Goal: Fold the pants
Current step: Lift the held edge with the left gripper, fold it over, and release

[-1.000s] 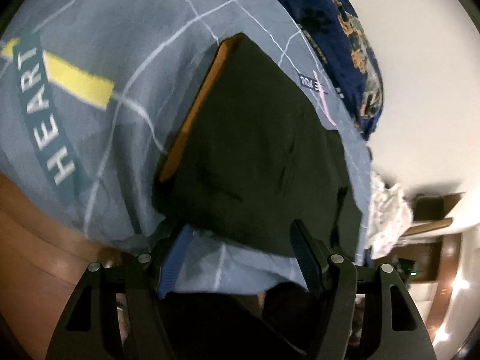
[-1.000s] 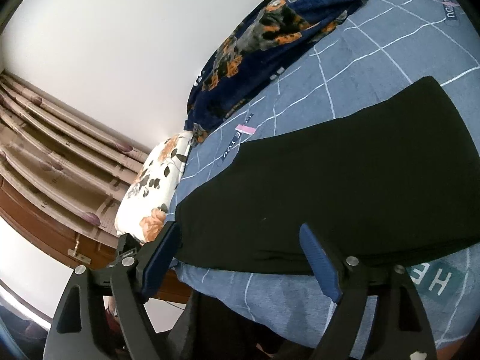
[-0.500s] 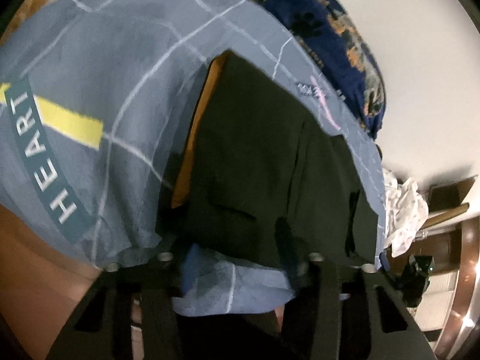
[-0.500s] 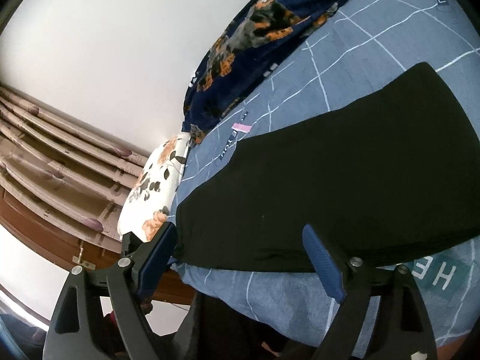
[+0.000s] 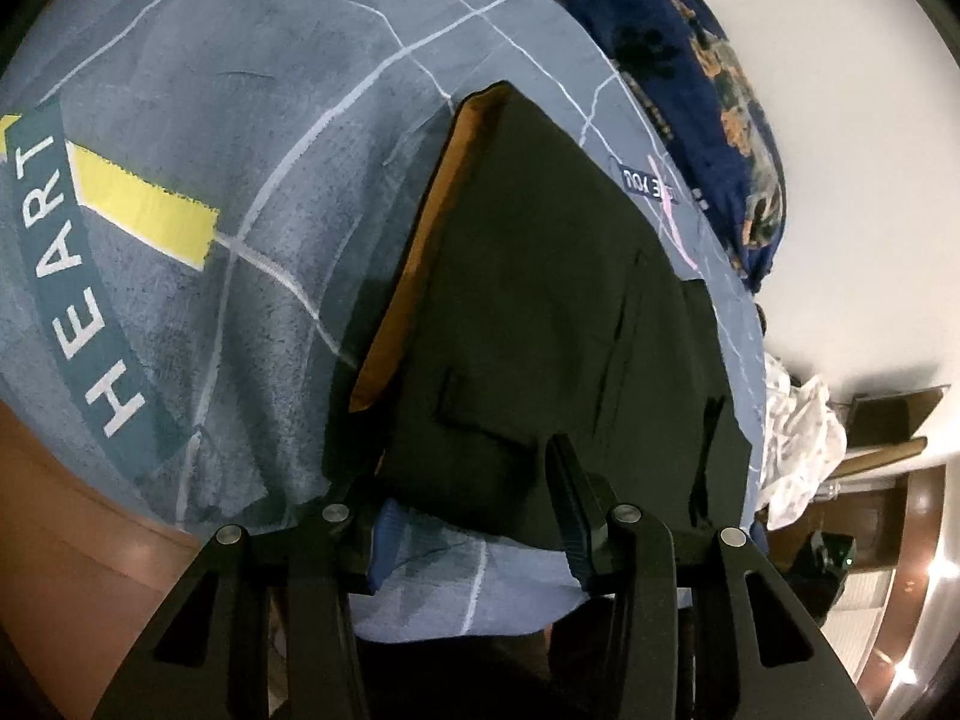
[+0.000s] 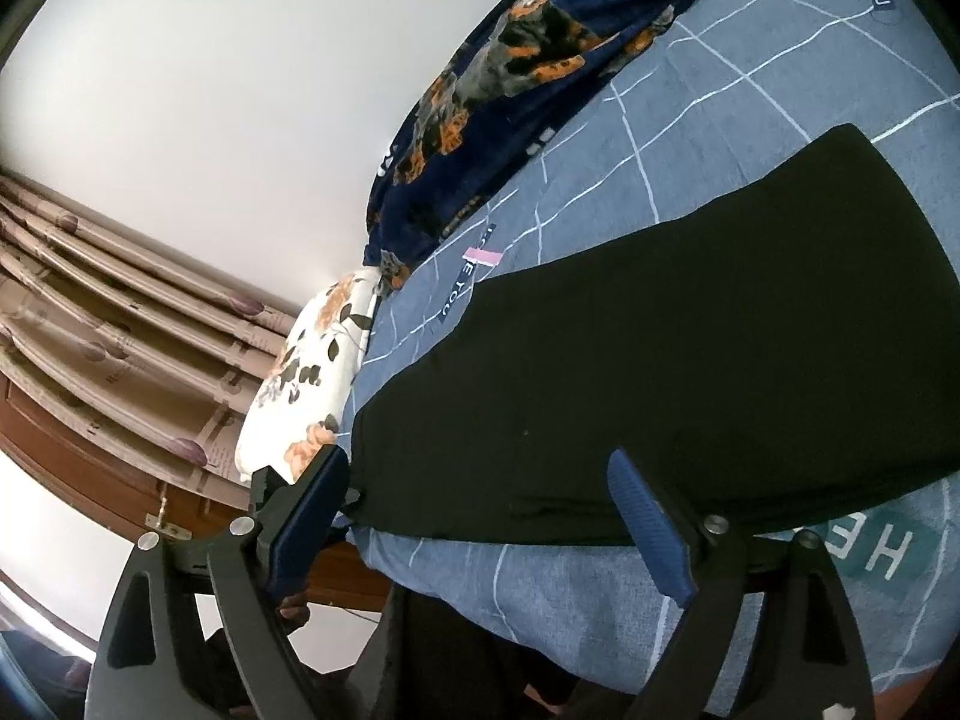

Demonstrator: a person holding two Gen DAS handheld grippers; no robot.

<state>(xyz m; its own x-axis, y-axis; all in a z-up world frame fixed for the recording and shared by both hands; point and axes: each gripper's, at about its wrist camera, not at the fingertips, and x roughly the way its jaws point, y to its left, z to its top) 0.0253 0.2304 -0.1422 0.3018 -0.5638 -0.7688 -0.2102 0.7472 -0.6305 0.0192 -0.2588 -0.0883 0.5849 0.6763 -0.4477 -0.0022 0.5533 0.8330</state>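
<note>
Your left gripper (image 5: 474, 510) has its jaws spread wide, nothing between them; the blue-padded fingertips (image 5: 569, 501) sit right at the near hem of the black pants (image 5: 540, 312), one pad overlapping the cloth edge in view, though you cannot tell whether it touches. Your right gripper (image 6: 474, 516) is likewise wide apart and empty, its fingers (image 6: 645, 525) straddling the near edge of the pants (image 6: 690, 372). Both grippers are angled forward over the near edge of the bed. The pants lie flat on the blue-grey gridded bedsheet (image 5: 240, 150), an orange lining strip showing along their left edge. At the far side, a navy patterned blanket (image 6: 510, 96) lies bunched; a floral pillow (image 6: 312, 372) rests at the left.
</note>
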